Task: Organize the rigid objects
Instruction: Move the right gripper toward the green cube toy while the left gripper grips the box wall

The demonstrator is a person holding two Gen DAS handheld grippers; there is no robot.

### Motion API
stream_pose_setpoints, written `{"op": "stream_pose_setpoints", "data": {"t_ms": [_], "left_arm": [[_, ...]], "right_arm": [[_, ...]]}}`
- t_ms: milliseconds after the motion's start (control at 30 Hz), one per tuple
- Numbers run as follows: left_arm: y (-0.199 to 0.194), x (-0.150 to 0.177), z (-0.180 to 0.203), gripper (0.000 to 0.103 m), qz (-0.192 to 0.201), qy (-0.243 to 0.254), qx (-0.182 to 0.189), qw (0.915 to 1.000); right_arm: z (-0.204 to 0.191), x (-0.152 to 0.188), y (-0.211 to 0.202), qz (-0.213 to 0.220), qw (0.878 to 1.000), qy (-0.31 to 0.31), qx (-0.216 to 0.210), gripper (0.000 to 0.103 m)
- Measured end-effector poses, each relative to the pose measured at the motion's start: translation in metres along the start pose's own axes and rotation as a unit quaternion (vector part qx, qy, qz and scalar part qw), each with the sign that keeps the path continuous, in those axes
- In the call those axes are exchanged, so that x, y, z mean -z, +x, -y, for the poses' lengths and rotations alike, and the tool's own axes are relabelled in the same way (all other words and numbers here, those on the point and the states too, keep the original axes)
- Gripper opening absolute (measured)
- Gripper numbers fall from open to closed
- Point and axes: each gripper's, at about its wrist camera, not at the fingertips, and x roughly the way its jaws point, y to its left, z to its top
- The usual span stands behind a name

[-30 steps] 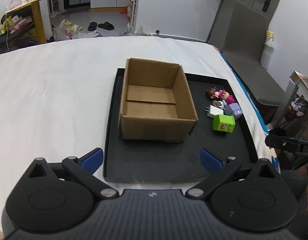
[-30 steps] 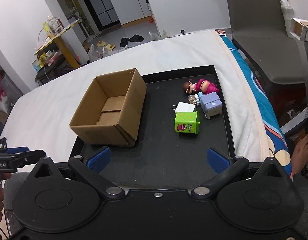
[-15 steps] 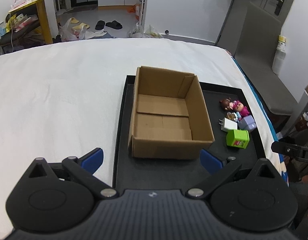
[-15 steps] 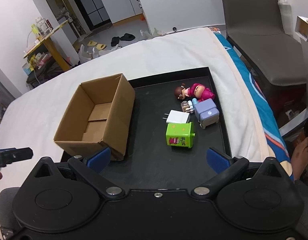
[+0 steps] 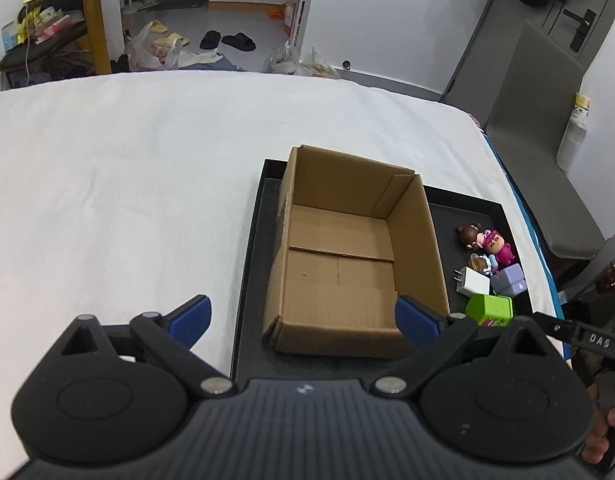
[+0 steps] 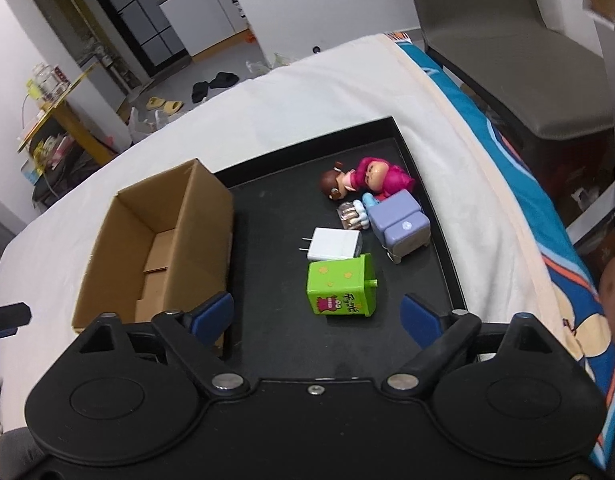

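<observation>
The green toy block (image 6: 341,286) lies on its side on the black tray (image 6: 439,236), touching the white plug (image 6: 335,244). It looks hard, light and a bit smooth, so a pinch across its two flat sides should work best. The cardboard box (image 5: 347,256) sits on the same tray with nothing in it. The right gripper (image 6: 317,314) and left gripper (image 5: 303,318) have both just been closing a little, but stay wide and hold nothing.

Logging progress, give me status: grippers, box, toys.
Left gripper and right gripper open, jaws just narrowing, nothing between. Brown cardboard box empty. Green cube toy nearest, unobstructed.
</observation>
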Motion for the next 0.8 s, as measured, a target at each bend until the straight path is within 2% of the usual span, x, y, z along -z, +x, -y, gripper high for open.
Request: {"op": "stream_pose_setpoints", "data": {"t_ms": [267,567,733,800], "left_arm": [[0.030,-0.009,-0.006,0.074,-0.023,-0.015,-0.003,0.9996],[0.062,-0.012,-0.005,0.058,-0.044,-0.009,-0.009,0.9989],[0.076,-0.010,-0.005,0.041,-0.054,-0.007,-0.015,0.9984],[0.081,-0.009,-0.006,0.027,-0.057,-0.004,-0.016,0.9982]], "right_arm": [[0.003,0.008,0.023,0.002,1.000,0.006,0.017,0.089],[0.006,0.016,0.047,0.002,0.999,0.003,0.033,0.087],[0.005,0.014,0.055,0.000,0.999,-0.002,0.045,0.087],[0.005,0.014,0.059,-0.001,0.999,-0.003,0.050,0.087]]}}
